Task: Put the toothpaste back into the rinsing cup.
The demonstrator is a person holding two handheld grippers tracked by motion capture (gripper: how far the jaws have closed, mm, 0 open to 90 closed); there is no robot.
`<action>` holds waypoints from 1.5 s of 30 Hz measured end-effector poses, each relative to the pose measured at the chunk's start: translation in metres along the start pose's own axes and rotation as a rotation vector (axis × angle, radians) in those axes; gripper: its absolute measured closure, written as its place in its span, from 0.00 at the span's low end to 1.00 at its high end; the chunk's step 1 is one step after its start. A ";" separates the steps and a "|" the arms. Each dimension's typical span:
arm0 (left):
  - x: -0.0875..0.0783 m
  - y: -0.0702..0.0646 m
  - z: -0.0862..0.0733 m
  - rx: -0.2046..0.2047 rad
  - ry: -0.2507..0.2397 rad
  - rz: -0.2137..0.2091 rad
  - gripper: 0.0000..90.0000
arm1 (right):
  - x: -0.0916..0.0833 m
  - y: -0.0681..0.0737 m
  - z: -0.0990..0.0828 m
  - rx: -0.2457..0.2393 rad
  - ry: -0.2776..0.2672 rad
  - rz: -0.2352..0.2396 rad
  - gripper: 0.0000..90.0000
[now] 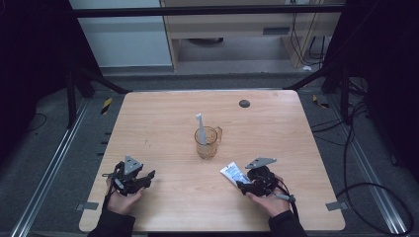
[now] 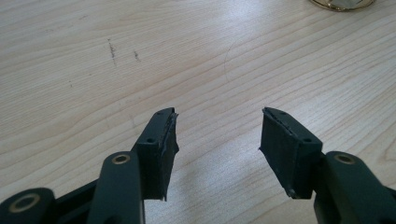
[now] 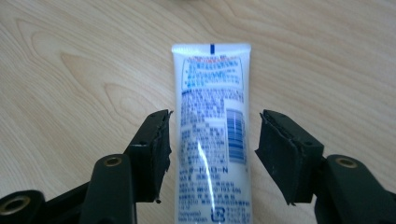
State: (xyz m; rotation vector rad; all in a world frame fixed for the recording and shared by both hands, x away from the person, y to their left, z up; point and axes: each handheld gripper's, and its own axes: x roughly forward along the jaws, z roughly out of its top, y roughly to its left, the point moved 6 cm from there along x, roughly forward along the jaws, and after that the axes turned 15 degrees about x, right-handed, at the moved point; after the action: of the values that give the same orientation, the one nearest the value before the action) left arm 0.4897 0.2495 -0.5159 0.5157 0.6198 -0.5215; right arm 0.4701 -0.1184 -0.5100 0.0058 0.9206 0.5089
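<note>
A white toothpaste tube (image 3: 212, 130) with blue print lies flat on the wooden table (image 1: 163, 118), its crimped end pointing away from me. My right gripper (image 3: 212, 149) straddles it, open, with a gap between each pad and the tube; in the high view the tube (image 1: 233, 173) sticks out of that gripper (image 1: 247, 185) toward the left. A clear amber cup (image 1: 207, 142) with a toothbrush (image 1: 200, 128) standing in it sits mid-table. My left gripper (image 2: 217, 140) is open over bare wood, at the front left (image 1: 141, 180).
A small dark round disc (image 1: 244, 103) lies near the table's far edge. The cup's rim (image 2: 343, 3) peeks in at the top right of the left gripper view. Metal rails and cables run along the floor on both sides.
</note>
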 end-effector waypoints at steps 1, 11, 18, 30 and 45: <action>0.000 0.000 0.000 0.001 0.002 0.000 0.50 | 0.000 0.001 0.002 0.001 -0.001 0.002 0.48; 0.001 0.001 -0.001 0.004 0.008 -0.002 0.50 | 0.007 0.008 0.025 -0.011 0.040 -0.002 0.46; 0.001 0.000 -0.001 0.010 0.009 -0.002 0.50 | 0.013 0.010 0.025 -0.013 0.102 -0.007 0.44; 0.002 0.000 -0.001 0.011 0.014 -0.007 0.49 | 0.022 0.004 0.020 -0.030 0.163 -0.020 0.43; 0.003 0.000 -0.001 0.009 0.018 -0.011 0.49 | 0.036 0.004 0.020 -0.043 0.215 -0.028 0.42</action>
State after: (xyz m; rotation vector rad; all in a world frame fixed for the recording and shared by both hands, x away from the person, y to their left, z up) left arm 0.4911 0.2493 -0.5187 0.5261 0.6380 -0.5309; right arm 0.5010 -0.0952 -0.5242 -0.1027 1.1179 0.5101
